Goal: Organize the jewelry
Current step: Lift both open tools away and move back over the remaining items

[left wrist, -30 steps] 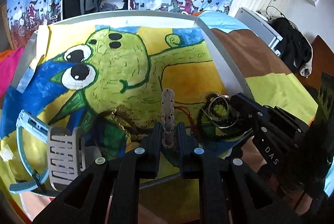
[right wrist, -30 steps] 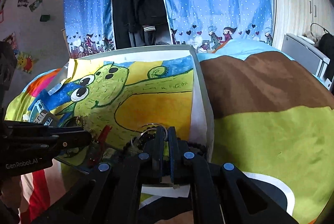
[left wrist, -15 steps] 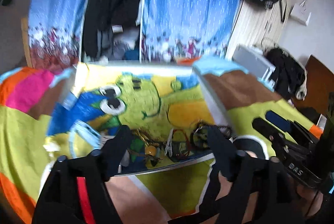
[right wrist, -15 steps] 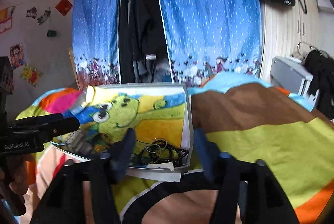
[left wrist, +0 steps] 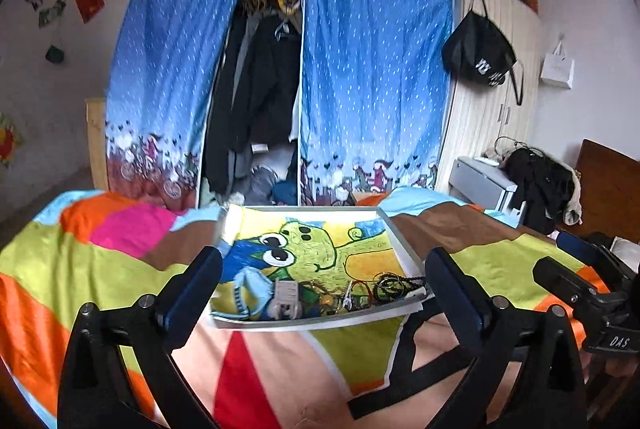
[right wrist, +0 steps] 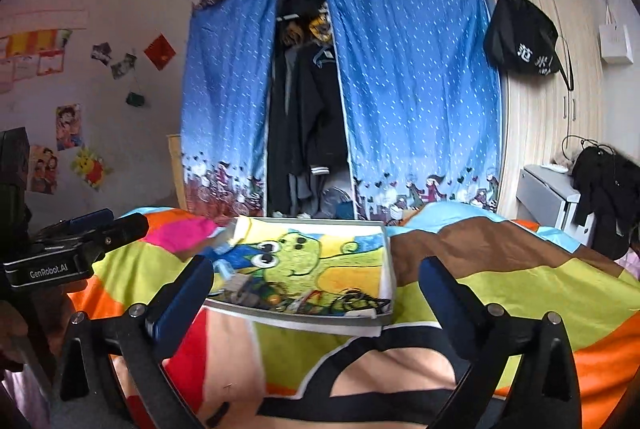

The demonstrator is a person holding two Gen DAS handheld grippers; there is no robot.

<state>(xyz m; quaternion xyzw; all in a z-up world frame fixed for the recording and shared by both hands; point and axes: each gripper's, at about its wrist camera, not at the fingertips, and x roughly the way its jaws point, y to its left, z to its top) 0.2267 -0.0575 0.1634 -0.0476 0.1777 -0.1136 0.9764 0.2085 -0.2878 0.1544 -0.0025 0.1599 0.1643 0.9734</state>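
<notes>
Jewelry [left wrist: 362, 295] lies in a tangled row along the near edge of a shallow tray [left wrist: 404, 247] lined with a cartoon drawing, and the tray sits on the bed [left wrist: 100, 261]. Both grippers hang back from it with nothing in them: the left gripper [left wrist: 323, 283] is spread wide, and so is the right gripper [right wrist: 316, 285]. Beyond them stands a blue curtained wardrobe [left wrist: 360, 77].

These pieces look light, thin and slippery. The chains and beaded strands are limp and likely to snag each other. I'd pinch a bangle [left wrist: 390, 284] by its rim, and lift a chain at one end.

From the left, the pile separates into rings, a white clip [left wrist: 286, 295] and a blue hairband [left wrist: 244, 289]. From the right, it blurs into a low dark strip, but the tray's right wall shows plainly.
</notes>
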